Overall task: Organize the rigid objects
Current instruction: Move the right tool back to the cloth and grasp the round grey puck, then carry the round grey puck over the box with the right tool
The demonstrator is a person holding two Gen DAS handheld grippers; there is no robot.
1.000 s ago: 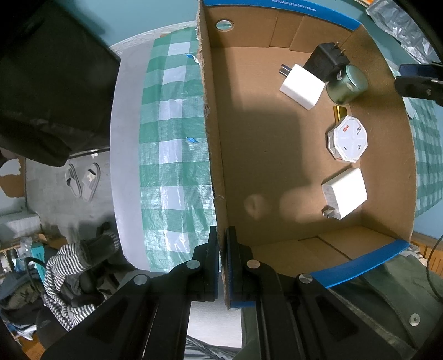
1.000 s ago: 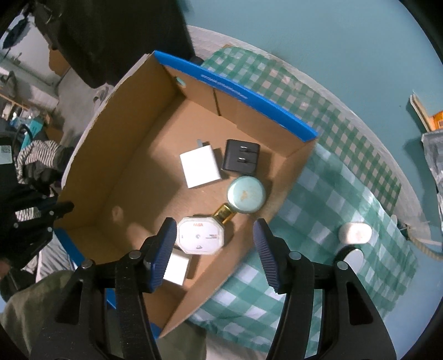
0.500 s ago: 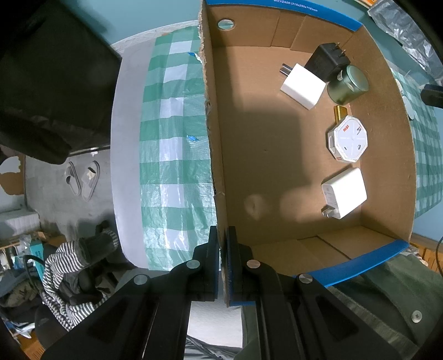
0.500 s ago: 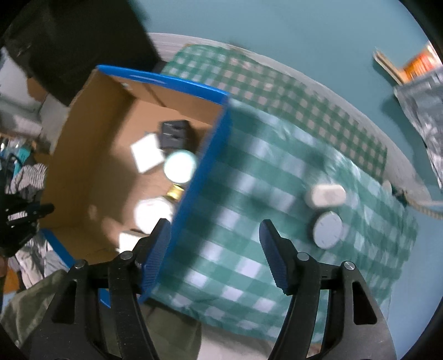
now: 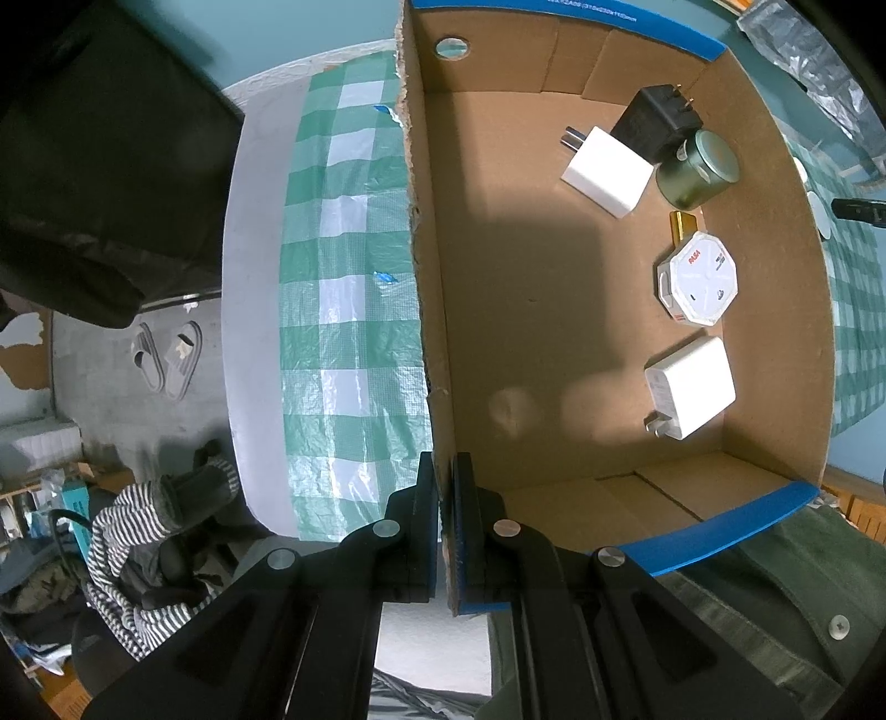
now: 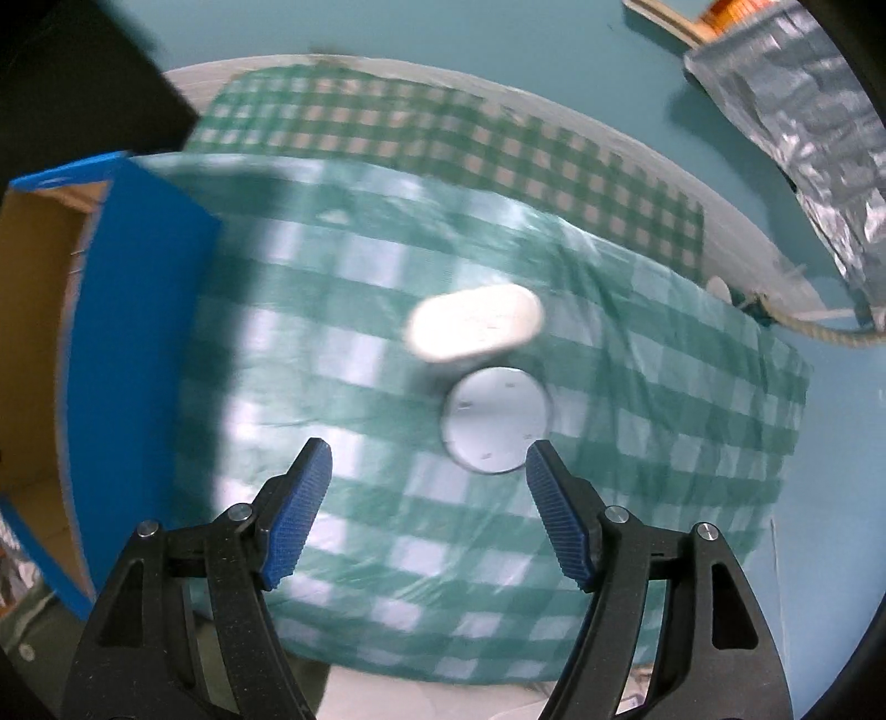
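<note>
1. Left hand-held gripper (image 5: 446, 531) clenched on cardboard box (image 5: 426, 310) wall, at 6 o'clock, steadying it for loading.
2. Right hand-held gripper (image 6: 429, 498) empty, jaws opening, above round white disc (image 6: 495, 421) at 1 o'clock, white oval case (image 6: 473, 327) just beyond, both on bench (image 6: 332, 387) cloth.

octagonal white case (image 5: 699, 277): red brand mark printed on lid, apparently four letters, too small to be read surely | cardboard box (image 5: 559, 12) blue rim: white print, size code in brackets, not legible | other items: no text readable
</note>
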